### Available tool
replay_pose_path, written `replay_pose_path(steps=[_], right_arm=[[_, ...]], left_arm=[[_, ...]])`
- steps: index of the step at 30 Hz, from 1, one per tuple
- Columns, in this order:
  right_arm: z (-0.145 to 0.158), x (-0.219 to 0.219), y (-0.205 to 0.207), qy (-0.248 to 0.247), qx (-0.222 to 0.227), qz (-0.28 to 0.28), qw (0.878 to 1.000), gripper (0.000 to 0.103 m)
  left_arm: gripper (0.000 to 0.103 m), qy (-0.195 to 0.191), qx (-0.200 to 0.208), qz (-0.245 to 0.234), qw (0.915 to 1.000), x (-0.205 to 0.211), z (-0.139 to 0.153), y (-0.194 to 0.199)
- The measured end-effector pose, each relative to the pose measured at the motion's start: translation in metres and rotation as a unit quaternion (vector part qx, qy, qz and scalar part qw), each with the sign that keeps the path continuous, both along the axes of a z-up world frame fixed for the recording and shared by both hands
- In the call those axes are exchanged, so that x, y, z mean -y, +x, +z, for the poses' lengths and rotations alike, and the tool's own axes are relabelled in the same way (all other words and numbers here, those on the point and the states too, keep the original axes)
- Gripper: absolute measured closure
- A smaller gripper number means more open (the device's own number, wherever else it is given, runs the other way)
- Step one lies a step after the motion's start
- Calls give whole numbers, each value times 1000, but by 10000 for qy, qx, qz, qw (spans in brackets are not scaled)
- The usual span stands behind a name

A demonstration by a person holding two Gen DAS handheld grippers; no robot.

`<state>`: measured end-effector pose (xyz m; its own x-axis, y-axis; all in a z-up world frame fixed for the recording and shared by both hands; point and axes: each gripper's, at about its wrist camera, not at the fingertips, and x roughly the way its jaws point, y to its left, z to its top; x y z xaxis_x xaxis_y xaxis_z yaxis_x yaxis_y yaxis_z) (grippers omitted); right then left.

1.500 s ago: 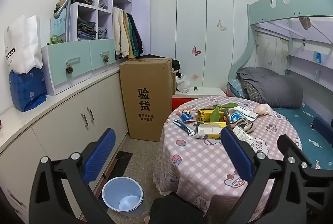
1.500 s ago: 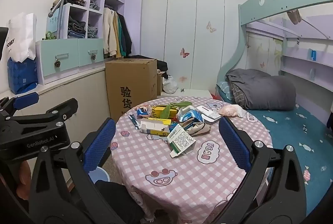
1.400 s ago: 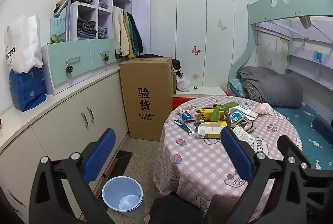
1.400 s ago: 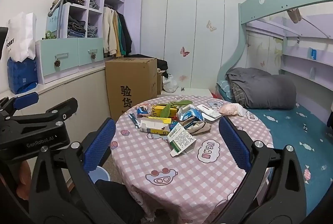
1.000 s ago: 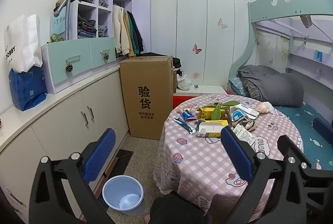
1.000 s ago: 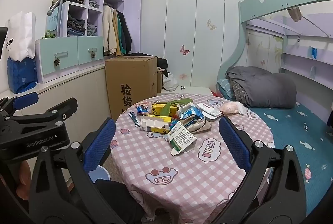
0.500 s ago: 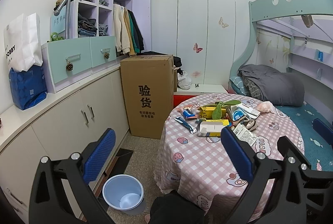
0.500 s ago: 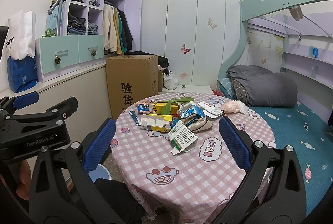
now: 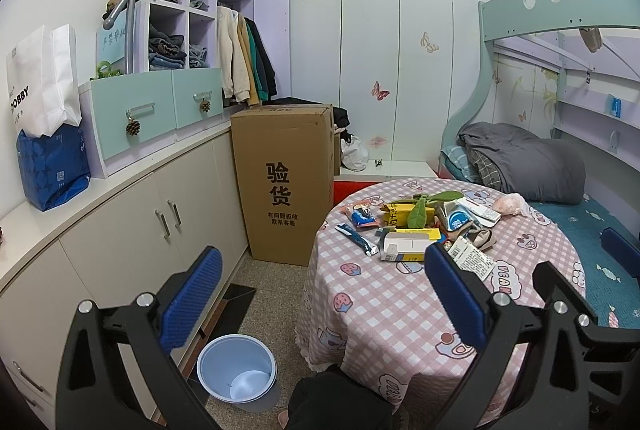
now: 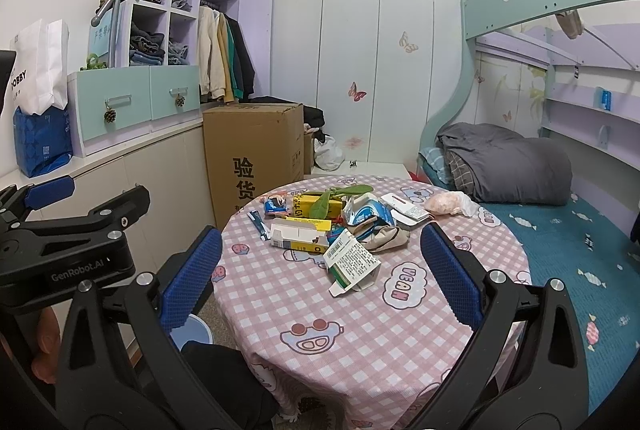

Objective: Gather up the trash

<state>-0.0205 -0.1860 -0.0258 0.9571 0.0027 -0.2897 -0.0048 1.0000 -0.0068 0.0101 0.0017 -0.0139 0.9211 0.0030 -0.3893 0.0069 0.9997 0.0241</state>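
Note:
Trash lies heaped on the round table (image 9: pixel 384 314) (image 10: pixel 360 334) with a pink checked cloth: a white and yellow carton (image 9: pixel 404 245) (image 10: pixel 298 235), a green and white box (image 10: pixel 354 264), a yellow box (image 9: pixel 400 215) with a green leaf, wrappers and a pink bag (image 10: pixel 448 204). A pale blue bin (image 9: pixel 237 370) stands on the floor left of the table. My left gripper (image 9: pixel 316 294) is open and empty above the floor gap. My right gripper (image 10: pixel 316 270) is open over the table's near half, short of the trash. A person's hand (image 10: pixel 40 342) holds the left gripper in the right wrist view.
A tall cardboard box (image 9: pixel 284 182) stands behind the table beside low white cabinets (image 9: pixel 132 230). A bunk bed (image 10: pixel 560 230) with a grey duvet runs along the right. A blue and white bag (image 9: pixel 44 126) sits on the countertop. Dark clothing of the person fills the bottom edge.
Both views have crept slightly, with the table sitting a little lower in frame. Both grippers stay open and empty; no trash has moved.

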Motion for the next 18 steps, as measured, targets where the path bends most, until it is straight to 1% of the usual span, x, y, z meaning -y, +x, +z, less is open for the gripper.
replay_pose_path(steps=[6, 18], right_arm=[[-19, -1, 7, -2, -54, 10, 10000, 6], [-20, 0, 6, 17, -146, 27, 9999, 6]], left_arm=[[4, 15, -31, -6, 10000, -1, -6, 2], [4, 14, -52, 2, 10000, 0, -9, 2]])
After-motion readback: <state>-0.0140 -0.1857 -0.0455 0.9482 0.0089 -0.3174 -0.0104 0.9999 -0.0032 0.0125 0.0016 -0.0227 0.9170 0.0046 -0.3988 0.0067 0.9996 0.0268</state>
